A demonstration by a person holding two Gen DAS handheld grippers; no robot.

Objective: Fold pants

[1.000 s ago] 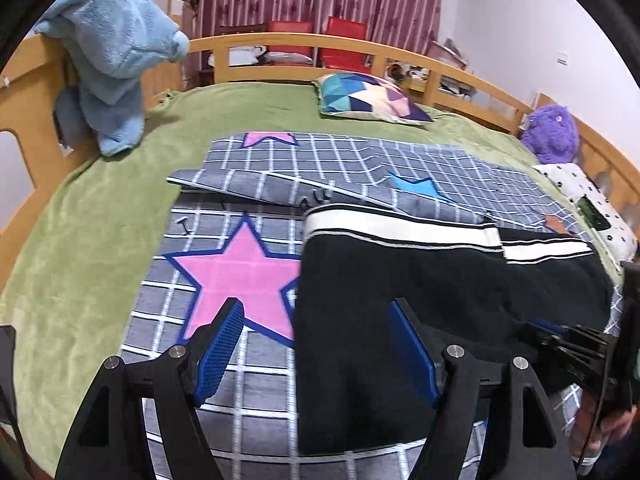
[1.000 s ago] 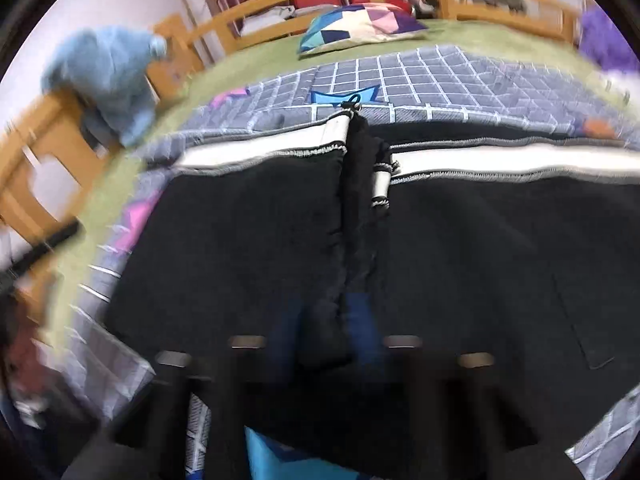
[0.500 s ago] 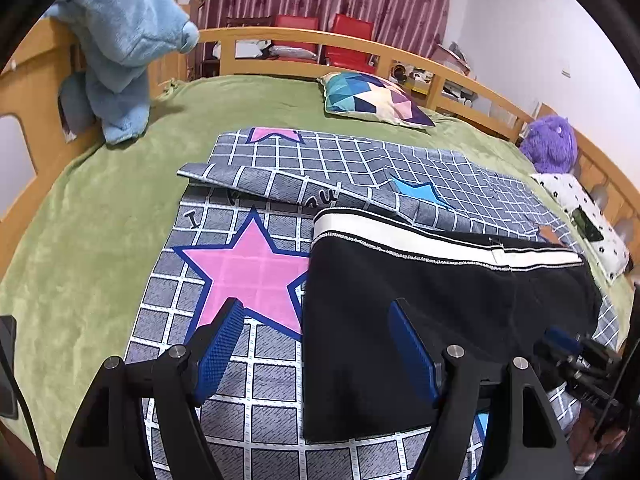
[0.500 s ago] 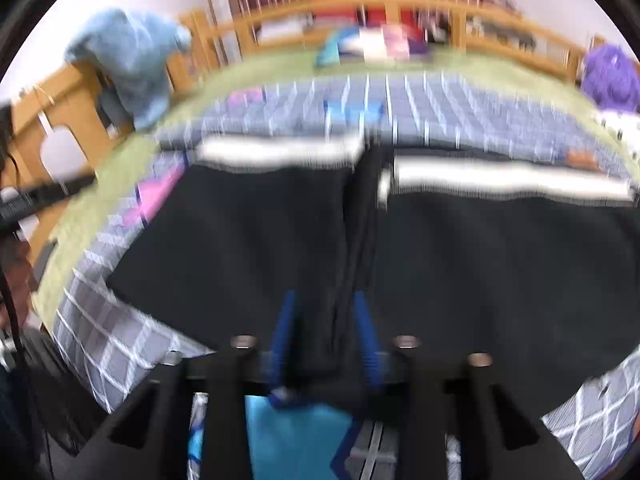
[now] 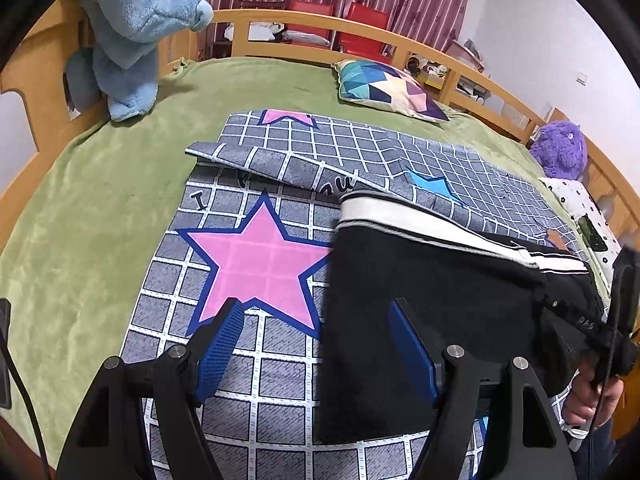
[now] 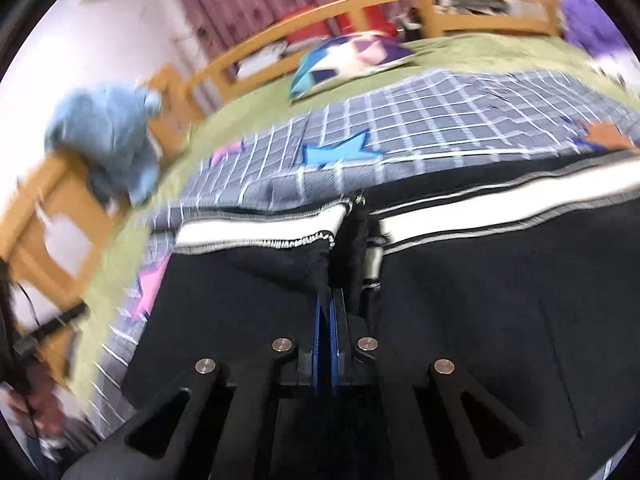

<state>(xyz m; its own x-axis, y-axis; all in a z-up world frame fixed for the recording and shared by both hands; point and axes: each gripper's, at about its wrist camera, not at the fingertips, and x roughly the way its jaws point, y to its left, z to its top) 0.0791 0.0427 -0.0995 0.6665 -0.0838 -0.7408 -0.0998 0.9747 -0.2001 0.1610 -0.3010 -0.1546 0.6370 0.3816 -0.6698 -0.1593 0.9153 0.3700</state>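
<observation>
Black pants (image 5: 432,292) with a white striped waistband lie on a grey checked quilt with stars (image 5: 256,256) on the bed. My left gripper (image 5: 316,344) is open and empty, hovering above the left edge of the pants. In the right wrist view my right gripper (image 6: 328,308) is shut on a pinched fold of the black pants (image 6: 248,292) just below the waistband, and the cloth rises into the jaws. The right gripper also shows at the right edge of the left wrist view (image 5: 600,332).
A blue plush toy (image 5: 132,28) hangs on the wooden bed rail (image 5: 40,72) at the left. A patterned pillow (image 5: 388,88) lies at the far side. A purple plush (image 5: 560,152) sits at the right. A green blanket (image 5: 92,200) covers the bed.
My right gripper has stayed shut on the pants fold and has swung, so the view tilts. My left gripper has stayed open and drawn back and up a little.
</observation>
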